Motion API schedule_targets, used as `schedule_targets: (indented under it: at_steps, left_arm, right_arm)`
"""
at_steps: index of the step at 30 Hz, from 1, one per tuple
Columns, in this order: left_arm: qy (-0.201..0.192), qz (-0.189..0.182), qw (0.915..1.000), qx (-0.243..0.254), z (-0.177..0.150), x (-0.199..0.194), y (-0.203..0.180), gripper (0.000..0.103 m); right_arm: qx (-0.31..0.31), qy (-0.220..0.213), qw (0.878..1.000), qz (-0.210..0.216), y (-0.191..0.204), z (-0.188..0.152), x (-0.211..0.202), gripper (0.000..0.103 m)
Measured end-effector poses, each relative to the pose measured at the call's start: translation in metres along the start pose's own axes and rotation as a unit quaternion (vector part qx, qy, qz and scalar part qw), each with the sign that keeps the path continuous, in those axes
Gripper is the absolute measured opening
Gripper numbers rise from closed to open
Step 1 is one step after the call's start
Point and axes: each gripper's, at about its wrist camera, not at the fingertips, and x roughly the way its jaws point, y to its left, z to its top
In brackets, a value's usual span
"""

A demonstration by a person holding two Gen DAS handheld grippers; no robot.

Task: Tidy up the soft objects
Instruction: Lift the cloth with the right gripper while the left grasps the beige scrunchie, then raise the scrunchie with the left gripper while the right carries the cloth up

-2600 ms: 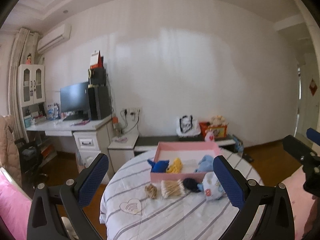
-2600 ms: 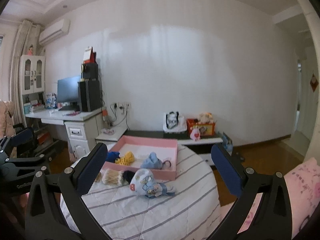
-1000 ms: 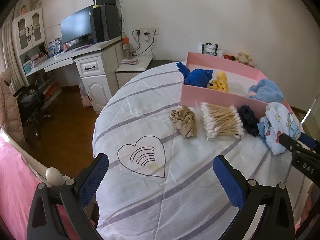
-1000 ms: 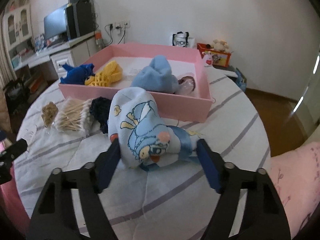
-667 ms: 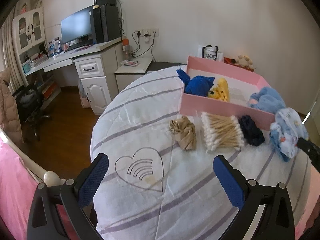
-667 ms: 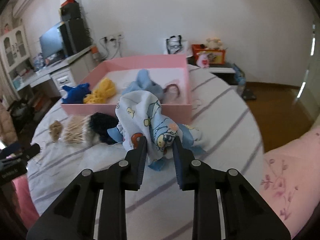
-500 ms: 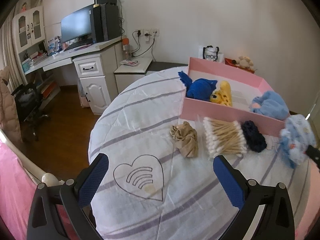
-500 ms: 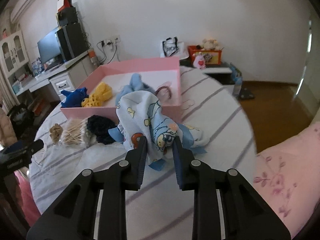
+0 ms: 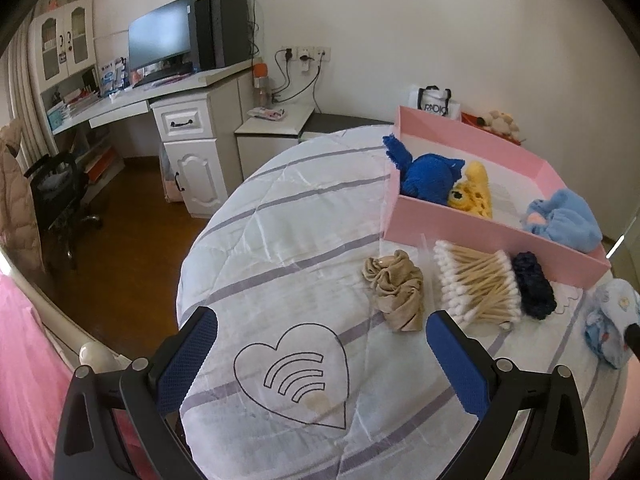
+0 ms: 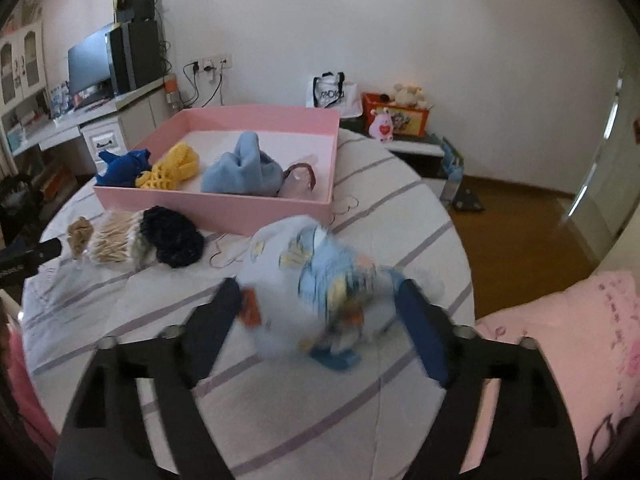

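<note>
The cartoon cloth (image 10: 320,280) lies bunched and blurred on the counter (image 10: 280,400), no clear long axis, between the right gripper (image 10: 320,312) fingers, just opening. Left gripper (image 9: 320,356) spread, empty. Pink box (image 10: 240,208) holds blue, yellow and light-blue plush.
</note>
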Motion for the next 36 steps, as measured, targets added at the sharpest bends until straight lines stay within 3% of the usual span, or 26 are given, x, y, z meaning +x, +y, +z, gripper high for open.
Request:
schedule_targets:
  at_steps: [3,4,5,7,9,14,16,18,20,21,22,29,36]
  left_arm:
    - [0.002,-0.001,1.0,0.003,0.003,0.007,-0.001,0.103]
    - [0.003,0.0,1.0,0.005,0.004,0.009,-0.003,0.103]
    - [0.004,0.0,1.0,0.008,0.004,0.011,-0.003,0.103]
    - [0.007,-0.001,0.9999,0.012,0.006,0.018,-0.006,0.103]
    - [0.01,-0.002,0.9998,0.015,0.008,0.024,-0.008,0.103]
    - [0.01,-0.01,0.9996,0.024,0.012,0.04,-0.011,0.1]
    - [0.011,-0.02,0.9995,0.023,0.013,0.046,-0.012,0.091]
    - [0.025,-0.031,0.9991,0.018,0.012,0.056,-0.013,0.064]
    - [0.023,-0.027,0.9992,0.017,0.01,0.058,-0.014,0.048]
    - [0.018,-0.025,0.9993,0.021,0.01,0.058,-0.015,0.028]
    - [0.016,-0.03,0.9992,0.023,0.009,0.057,-0.016,0.02]
    - [0.014,-0.05,0.9984,0.02,0.008,0.044,-0.014,0.019]
    - [0.002,-0.037,0.9989,0.029,0.004,0.026,-0.018,0.019]
  right_arm:
    - [-0.007,0.015,1.0,-0.018,0.002,0.001,0.017,0.098]
    - [-0.01,0.02,0.999,-0.03,0.002,-0.001,0.022,0.098]
    - [-0.015,0.025,0.998,-0.049,0.003,-0.003,0.029,0.097]
    - [-0.018,0.021,0.997,-0.071,0.002,-0.007,0.036,0.085]
    - [-0.013,0.01,0.998,-0.065,-0.002,-0.008,0.035,0.078]
    - [0.017,0.005,0.999,-0.037,-0.014,-0.003,0.028,0.074]
    - [0.022,0.004,0.999,-0.033,-0.016,-0.003,0.026,0.074]
    - [0.019,0.006,0.999,-0.032,-0.016,-0.003,0.026,0.074]
    - [0.016,0.007,0.999,-0.033,-0.015,-0.003,0.027,0.074]
    - [0.017,0.007,0.999,-0.034,-0.016,-0.003,0.029,0.074]
    - [0.016,0.007,0.999,-0.034,-0.015,-0.003,0.029,0.074]
    - [0.035,0.004,0.999,-0.023,-0.021,-0.002,0.026,0.073]
    - [0.046,-0.006,0.999,-0.007,-0.024,0.0,0.014,0.073]
